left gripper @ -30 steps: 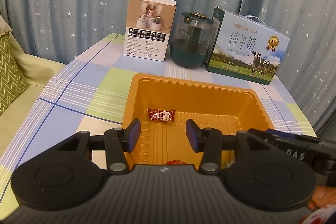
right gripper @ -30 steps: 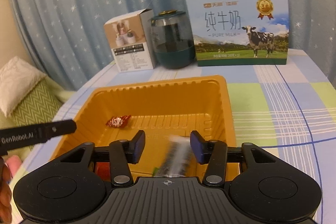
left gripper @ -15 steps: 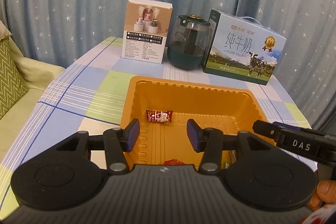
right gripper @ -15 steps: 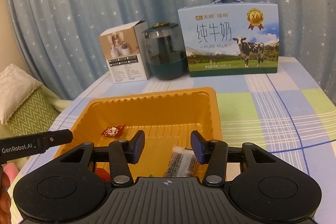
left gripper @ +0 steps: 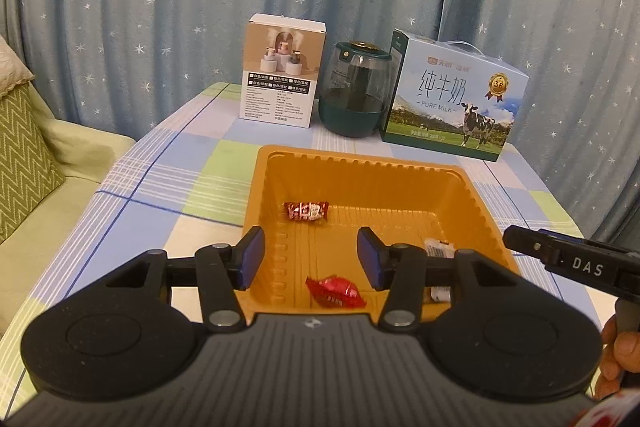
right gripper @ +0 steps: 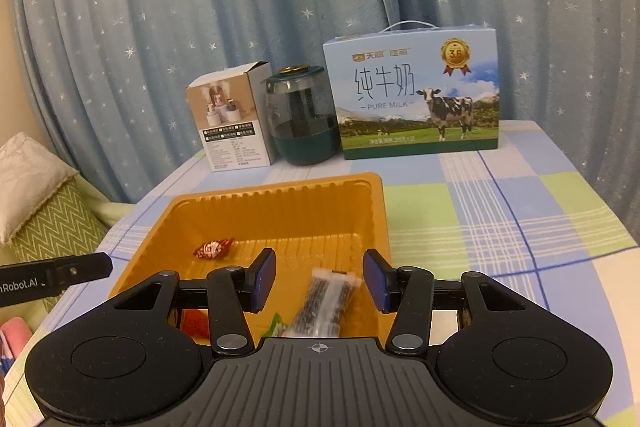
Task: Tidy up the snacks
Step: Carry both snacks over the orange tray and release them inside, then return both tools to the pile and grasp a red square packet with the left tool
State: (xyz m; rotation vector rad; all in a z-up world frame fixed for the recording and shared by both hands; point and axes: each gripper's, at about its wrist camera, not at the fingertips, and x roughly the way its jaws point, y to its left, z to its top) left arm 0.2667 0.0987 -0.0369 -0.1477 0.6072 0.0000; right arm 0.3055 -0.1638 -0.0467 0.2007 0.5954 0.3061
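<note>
An orange plastic tray (left gripper: 360,169) (right gripper: 280,195) sits on the checked tablecloth. Inside lie a dark red wrapped candy (left gripper: 306,211) (right gripper: 213,248), a bright red candy (left gripper: 336,291) (right gripper: 195,323) and a clear packet of dark biscuits (right gripper: 322,303), seen partly behind my finger in the left wrist view (left gripper: 438,251). My left gripper (left gripper: 310,263) is open and empty above the tray's near edge. My right gripper (right gripper: 319,285) is open and empty, held above the biscuit packet.
At the table's back stand a white humidifier box (left gripper: 280,87) (right gripper: 232,123), a dark green glass jar (left gripper: 356,95) (right gripper: 304,119) and a blue milk carton (left gripper: 456,107) (right gripper: 416,95). A sofa with a green zigzag cushion (left gripper: 24,163) is at the left. Star-patterned curtains hang behind.
Both grippers have pulled back and up from the tray. The biscuit packet, blurred between my right fingers a second ago, now lies still in the tray.
</note>
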